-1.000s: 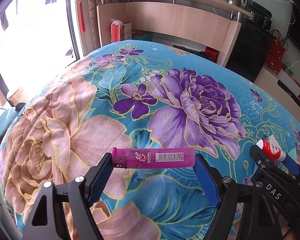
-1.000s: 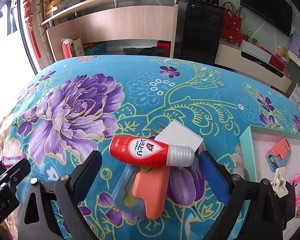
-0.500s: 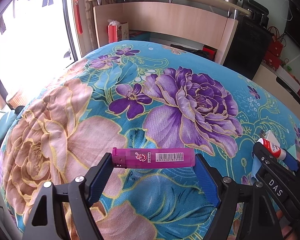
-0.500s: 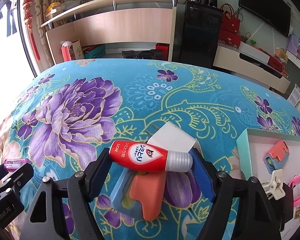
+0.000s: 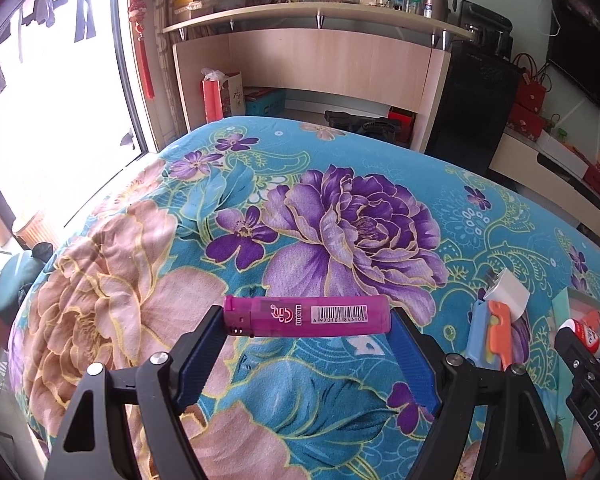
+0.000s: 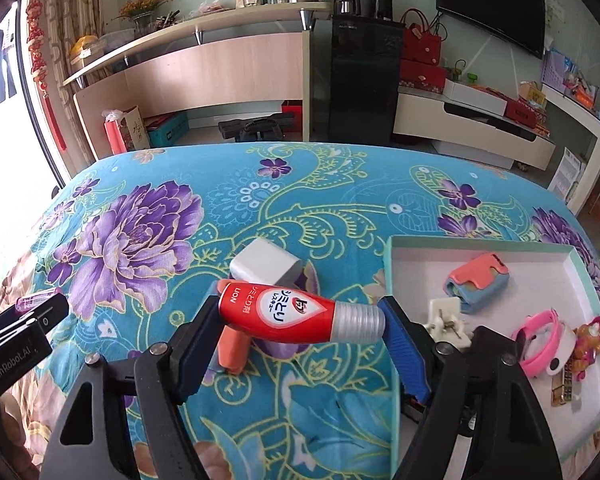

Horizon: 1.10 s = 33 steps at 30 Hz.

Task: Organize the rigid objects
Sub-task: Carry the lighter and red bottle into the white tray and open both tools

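My left gripper (image 5: 306, 320) is shut on a magenta lighter (image 5: 306, 315), held crosswise above the floral bed cover. My right gripper (image 6: 300, 316) is shut on a red bottle with a silver cap (image 6: 296, 316), held lengthwise between the fingers above the cover, just left of a shallow teal-rimmed box (image 6: 388, 264). The box holds a coral and blue case (image 6: 476, 286), a white clip (image 6: 446, 320), a pink band (image 6: 540, 336) and a small charm. The right gripper with the bottle also shows in the left wrist view (image 5: 588, 332).
A white charger block (image 6: 266, 266) and an orange and blue clip (image 6: 232, 348) lie on the cover under the bottle; both show in the left wrist view (image 5: 506, 290). The bed's far edge faces a wooden desk (image 6: 220, 68), a black cabinet (image 6: 364, 84) and a low TV bench.
My right gripper closed on the red bottle, lifted it and carried it right toward the box. My left gripper rose with the lighter still held.
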Each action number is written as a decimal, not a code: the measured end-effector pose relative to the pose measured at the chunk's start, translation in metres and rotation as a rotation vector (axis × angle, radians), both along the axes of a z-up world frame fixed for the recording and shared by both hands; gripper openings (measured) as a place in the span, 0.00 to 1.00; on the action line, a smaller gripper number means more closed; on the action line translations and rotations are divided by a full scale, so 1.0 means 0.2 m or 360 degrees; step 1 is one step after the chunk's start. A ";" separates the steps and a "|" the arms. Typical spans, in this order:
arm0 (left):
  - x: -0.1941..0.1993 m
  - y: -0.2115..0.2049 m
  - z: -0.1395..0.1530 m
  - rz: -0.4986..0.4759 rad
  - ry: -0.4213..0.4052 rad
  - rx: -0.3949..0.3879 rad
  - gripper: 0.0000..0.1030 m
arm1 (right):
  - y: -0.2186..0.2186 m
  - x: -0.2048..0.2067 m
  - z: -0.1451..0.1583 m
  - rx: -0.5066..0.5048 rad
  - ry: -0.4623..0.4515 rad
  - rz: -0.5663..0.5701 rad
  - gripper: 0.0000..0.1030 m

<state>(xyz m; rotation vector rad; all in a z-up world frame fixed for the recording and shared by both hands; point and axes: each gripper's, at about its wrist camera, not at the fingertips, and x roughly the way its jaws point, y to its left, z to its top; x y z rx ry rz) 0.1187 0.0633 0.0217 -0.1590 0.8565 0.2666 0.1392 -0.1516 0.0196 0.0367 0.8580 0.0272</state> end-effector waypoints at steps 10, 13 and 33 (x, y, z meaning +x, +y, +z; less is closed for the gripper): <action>0.00 -0.20 0.07 -0.0146 -0.0023 0.0090 0.80 | -0.37 -0.15 0.05 -0.0068 0.0066 -0.0264 0.76; -0.01 -0.31 0.10 -0.0264 -0.0048 0.0052 0.80 | -0.48 -0.18 0.06 -0.0061 0.0099 -0.0328 0.77; -0.17 -1.20 0.09 -0.1074 -0.0042 0.0029 0.81 | -0.95 -0.37 -0.01 0.0019 0.0280 -0.0608 0.77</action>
